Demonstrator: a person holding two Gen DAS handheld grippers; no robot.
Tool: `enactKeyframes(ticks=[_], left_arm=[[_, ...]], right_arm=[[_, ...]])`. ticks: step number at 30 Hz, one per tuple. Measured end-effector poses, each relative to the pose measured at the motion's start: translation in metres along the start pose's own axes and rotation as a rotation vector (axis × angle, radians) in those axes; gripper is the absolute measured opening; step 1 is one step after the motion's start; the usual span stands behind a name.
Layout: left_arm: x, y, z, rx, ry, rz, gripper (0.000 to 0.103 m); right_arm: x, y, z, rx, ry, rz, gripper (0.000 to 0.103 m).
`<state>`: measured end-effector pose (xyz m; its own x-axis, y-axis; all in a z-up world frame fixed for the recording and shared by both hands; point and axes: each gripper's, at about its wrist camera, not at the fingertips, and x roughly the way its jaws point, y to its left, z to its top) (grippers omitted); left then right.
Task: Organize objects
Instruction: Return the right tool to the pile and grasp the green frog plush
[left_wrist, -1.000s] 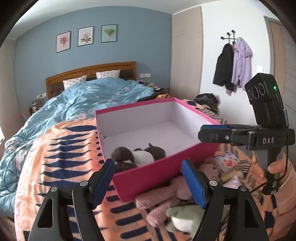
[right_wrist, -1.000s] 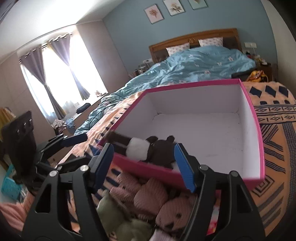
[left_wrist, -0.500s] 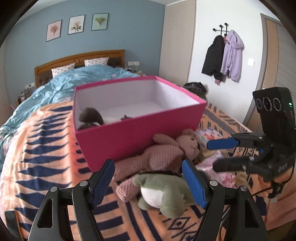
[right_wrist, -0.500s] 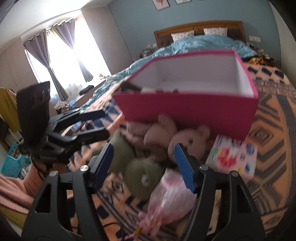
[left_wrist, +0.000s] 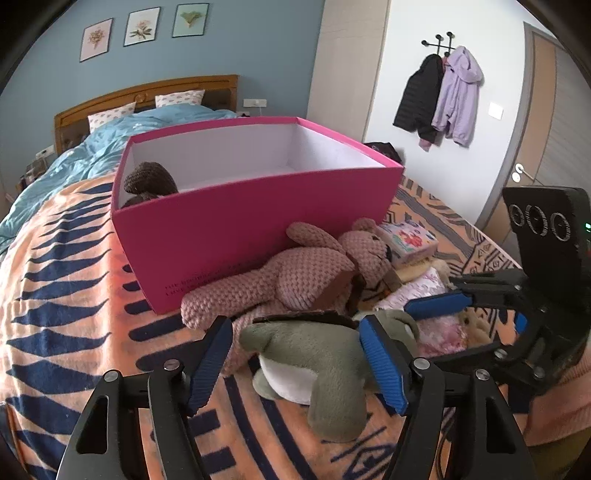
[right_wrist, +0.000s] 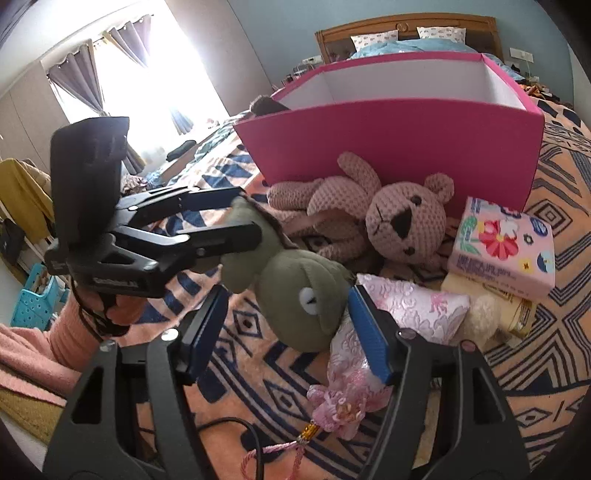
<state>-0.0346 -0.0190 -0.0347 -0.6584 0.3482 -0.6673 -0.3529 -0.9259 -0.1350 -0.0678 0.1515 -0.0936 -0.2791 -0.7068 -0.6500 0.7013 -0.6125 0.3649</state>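
Observation:
A green plush toy (left_wrist: 314, 362) with a white belly lies on the orange patterned blanket, in front of the pink box (left_wrist: 258, 221). My left gripper (left_wrist: 293, 323) straddles its body. The jaws are closing, the right pad touches the plush and the left pad stands off it. My right gripper (right_wrist: 287, 293) is open around the plush's head (right_wrist: 306, 295), with a gap at its left pad. Each gripper shows in the other's view: the right gripper (left_wrist: 424, 332) and the left gripper (right_wrist: 249, 212). A brown plush (left_wrist: 149, 181) sits inside the box.
A pink knitted bear (right_wrist: 402, 221) leans against the box front. To its right lie a floral tissue pack (right_wrist: 506, 247) and a pink brocade pouch (right_wrist: 406, 306) with a tassel. A blue duvet (left_wrist: 110, 147) covers the bed beyond. A person's sleeve (right_wrist: 74, 332) is at the left.
Both grippers have dropped from over the box's open top to the toy pile in front of it. The green plush now sits between both pairs of jaws.

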Motion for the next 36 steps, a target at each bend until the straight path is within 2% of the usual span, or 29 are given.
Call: enactKeyframes(ticks=[5, 12, 16, 22, 24, 26, 36], left_arm=[[-0.006, -0.003, -0.016, 0.009, 0.027, -0.021, 0.073], [-0.017, 0.004, -0.037, -0.047, 0.044, -0.03, 0.073], [-0.018, 0.008, -0.04, -0.073, 0.05, -0.034, 0.073], [-0.018, 0.002, -0.042, -0.053, 0.063, -0.041, 0.072], [-0.017, -0.001, -0.044, -0.052, 0.069, -0.039, 0.072], [-0.015, 0.0, -0.044, -0.06, 0.076, -0.037, 0.069], [-0.03, -0.005, -0.036, -0.067, 0.023, -0.038, 0.066]], right_arm=[[0.006, -0.001, -0.006, 0.003, 0.021, -0.011, 0.068], [0.013, 0.004, -0.006, -0.007, 0.015, -0.004, 0.068], [0.018, 0.013, -0.008, -0.032, 0.01, -0.013, 0.068], [0.019, 0.013, -0.009, -0.018, 0.004, -0.009, 0.068], [0.021, 0.015, -0.009, -0.027, 0.005, -0.005, 0.061], [0.02, 0.015, -0.008, -0.03, -0.003, 0.005, 0.059], [0.007, 0.02, -0.006, -0.055, -0.029, 0.007, 0.057]])
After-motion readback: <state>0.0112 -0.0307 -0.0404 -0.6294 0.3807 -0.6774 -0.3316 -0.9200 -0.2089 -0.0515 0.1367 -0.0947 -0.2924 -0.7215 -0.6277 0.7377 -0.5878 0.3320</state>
